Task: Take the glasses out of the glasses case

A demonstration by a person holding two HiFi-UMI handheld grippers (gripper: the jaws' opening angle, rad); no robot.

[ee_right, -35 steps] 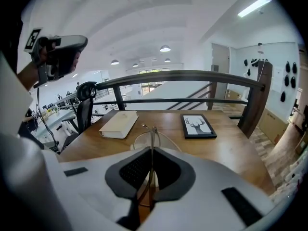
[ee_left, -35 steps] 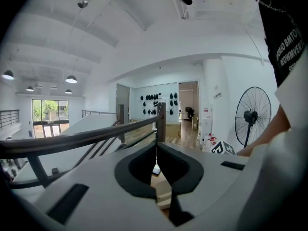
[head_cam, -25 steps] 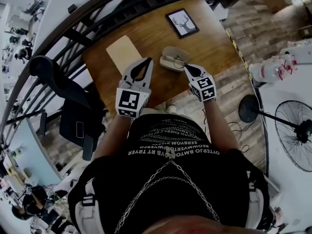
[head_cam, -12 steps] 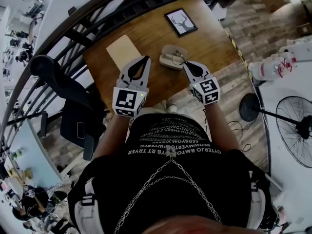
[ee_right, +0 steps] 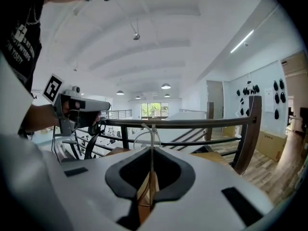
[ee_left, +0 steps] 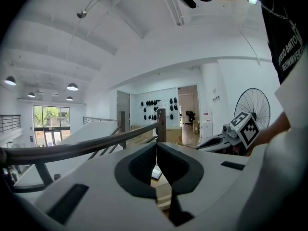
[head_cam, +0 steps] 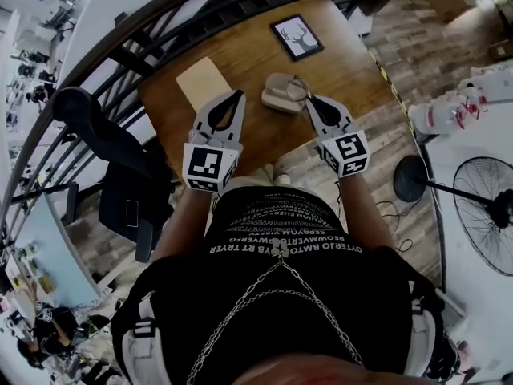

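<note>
Ok so here's how it looks. The right hand-held gripper (ee_right: 150, 147) has its jaws pressed nearly together and is pinching the glasses (ee_right: 146, 131). You can see a thin wire rim poking up out of the tips in the right gripper view, with the stair railing behind it. From the head view, that gripper's tips sit just beside the right edge of the glasses case (head_cam: 280, 95), so the glasses are up at the tips and not lying down in the case. I honestly can't tell from above whether any part of the frame is touching the case's edge, it's too thin.

The case itself sits open on the wooden surface (head_cam: 256, 58), pale lining showing.

The left hand-held gripper (ee_left: 156, 150) is pressed together with nothing between the jaws. It hangs over the surface to the left of the case, not touching it.

Other stuff on the surface: a framed deer picture (head_cam: 298, 37) further back, well apart from the case, and a pale board (head_cam: 203, 85) lying flat off to the left of it.
</note>
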